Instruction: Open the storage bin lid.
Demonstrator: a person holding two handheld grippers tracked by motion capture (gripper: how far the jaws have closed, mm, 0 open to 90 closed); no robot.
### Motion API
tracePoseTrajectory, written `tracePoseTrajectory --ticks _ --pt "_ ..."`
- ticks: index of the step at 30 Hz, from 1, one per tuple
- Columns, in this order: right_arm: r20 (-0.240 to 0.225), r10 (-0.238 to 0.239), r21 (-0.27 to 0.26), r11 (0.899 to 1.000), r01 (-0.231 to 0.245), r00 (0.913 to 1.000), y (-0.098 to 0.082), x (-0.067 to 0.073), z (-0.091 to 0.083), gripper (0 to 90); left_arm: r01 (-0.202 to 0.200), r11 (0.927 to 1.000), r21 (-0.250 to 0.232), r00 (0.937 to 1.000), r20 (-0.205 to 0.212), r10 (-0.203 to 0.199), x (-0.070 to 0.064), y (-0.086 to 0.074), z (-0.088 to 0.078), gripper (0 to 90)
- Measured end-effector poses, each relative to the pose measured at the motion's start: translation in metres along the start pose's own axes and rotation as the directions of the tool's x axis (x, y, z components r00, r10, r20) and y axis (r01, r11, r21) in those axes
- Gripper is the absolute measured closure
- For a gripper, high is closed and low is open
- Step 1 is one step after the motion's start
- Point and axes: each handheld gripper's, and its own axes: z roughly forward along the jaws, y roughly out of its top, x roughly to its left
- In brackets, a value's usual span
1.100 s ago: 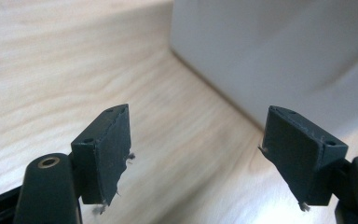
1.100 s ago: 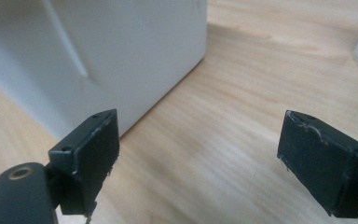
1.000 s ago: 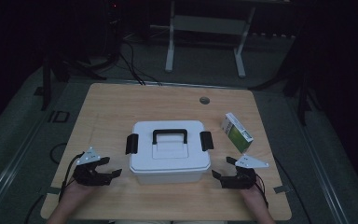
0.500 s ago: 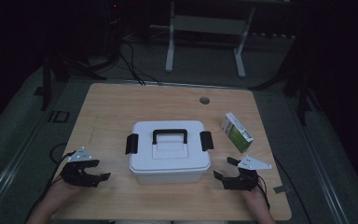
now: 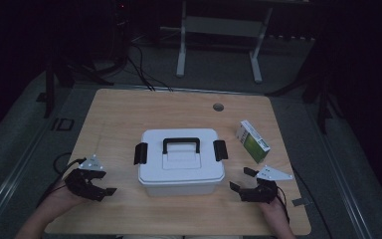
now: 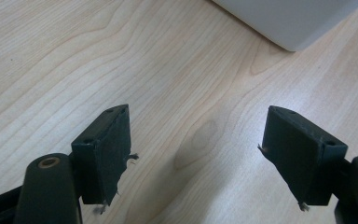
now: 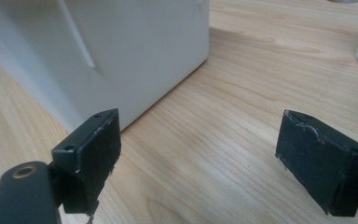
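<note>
Two grippers, left gripper point(image 5: 99, 185) and right gripper point(image 5: 242, 181), fingers spread wide and empty, flank the lidded white box point(image 5: 181, 162).

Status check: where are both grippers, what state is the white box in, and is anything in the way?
Left gripper open, empty. Right gripper open, empty. White box between them, lid on, untouched. Green carton off to the side.

Dim room, dark walls. Grey carpeted floor point(image 5: 25, 134) under a light wooden table point(image 5: 129, 114). White metal frame legs point(image 5: 181, 50) behind, black cables point(image 5: 139, 69) trailing.
</note>
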Motion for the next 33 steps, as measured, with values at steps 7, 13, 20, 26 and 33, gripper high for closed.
tracePoseTrajectory --ticks 7,13,20,26,33 --pt "-0.006 -0.009 0.003 1.0 0.009 0.9999 0.001 0.002 0.0 13.7 -0.05 0.9954 0.082 0.9987 -0.003 0.05 0.002 0.011 -0.008 23.9" --pt "-0.002 -0.019 0.01 1.0 0.019 0.9998 0.001 0.002 0.001 13.7 -0.076 0.9861 0.148 0.9971 0.004 0.077 0.002 0.018 -0.011 23.9" --pt "-0.005 -0.018 0.005 1.0 0.018 0.9998 0.001 0.002 0.0 13.7 -0.105 0.9732 0.204 0.9944 0.024 0.103 0.0 0.025 -0.015 23.8" --pt "-0.008 -0.023 0.01 1.0 0.023 0.9997 0.001 0.002 0.001 13.7 -0.135 0.9654 0.223 0.9909 0.026 0.132 -0.004 0.036 -0.026 23.8" --pt "-0.007 -0.023 0.012 1.0 0.023 0.9997 0.001 0.002 0.002 13.7 -0.169 0.9534 0.25 0.9855 0.026 0.168 -0.011 0.053 -0.041 23.8"
